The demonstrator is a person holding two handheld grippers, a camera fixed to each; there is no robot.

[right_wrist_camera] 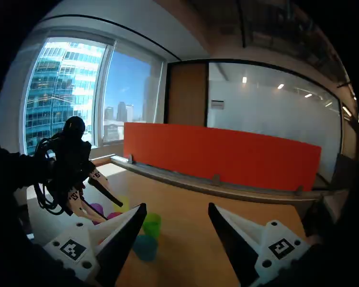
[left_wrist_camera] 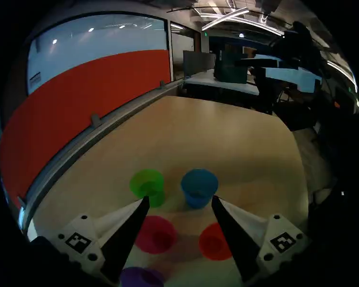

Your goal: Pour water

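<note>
Both tools are spread and empty. The left gripper (left_wrist_camera: 179, 201) has its jaws wide apart and clasps nothing, and the right gripper (right_wrist_camera: 175, 208) is likewise parted with only air between its fingers. In the left gripper view the left tool hovers low over a cluster of small plastic cups on the wooden table (left_wrist_camera: 218, 129). Its tips frame the far pair, the green cup (left_wrist_camera: 148, 185) on the left and the blue cup (left_wrist_camera: 199, 187) on the right; no contact with either can be made out. Nearer, between the fingers, sit the magenta cup (left_wrist_camera: 155, 234) and the red cup (left_wrist_camera: 214, 241), and the purple cup (left_wrist_camera: 140, 277) lies nearest of all. The cups stand upright, mouths up, close together but not touching, probably so that one can be lifted and tipped into a neighbour with a short move. Whether any holds water cannot be told. The wide opening suits a cup's girth, and the aim suggests a grasp is being lined up on the blue or the green one. In the right gripper view the right tool sits short of the cups, touching none and facing the orange partition (right_wrist_camera: 218, 153) at the table's far edge. It is probably placed there to take or steady a second cup.
</note>
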